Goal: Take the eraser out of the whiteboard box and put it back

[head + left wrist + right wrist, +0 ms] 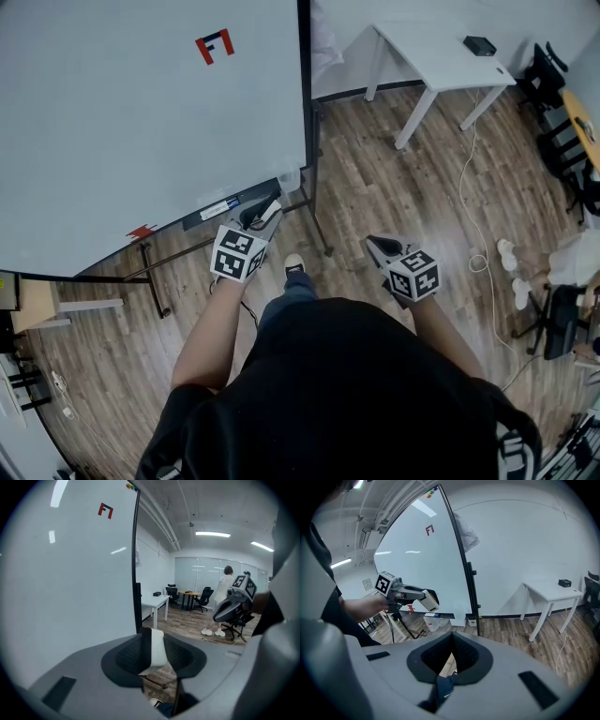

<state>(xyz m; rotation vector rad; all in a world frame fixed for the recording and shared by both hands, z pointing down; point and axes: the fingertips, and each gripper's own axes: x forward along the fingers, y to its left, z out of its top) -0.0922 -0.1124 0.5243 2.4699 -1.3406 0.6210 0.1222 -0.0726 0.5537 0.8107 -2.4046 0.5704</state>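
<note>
Between the left hand-held gripper's (pixel 152 641) jaws sits the pinched eraser (pixel 158 649), the whiteboard box (pixel 221 208) just ahead; a shallow grip could let it twist loose and drop. Right hand-held gripper (pixel 451 656) is pressed together, empty.

Steep overhead; whiteboard (pixel 141 112) common, seemingly near

The eraser (pixel 157 649) is white, the whiteboard (pixel 112 122) white with a red mark (pixel 215 46), the floor (pixel 375 178) brown wood-grain.

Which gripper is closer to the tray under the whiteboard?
Left. The left gripper, holding the eraser, is just by the tray's right end; the right gripper is off to the side, over the wood floor.
</note>
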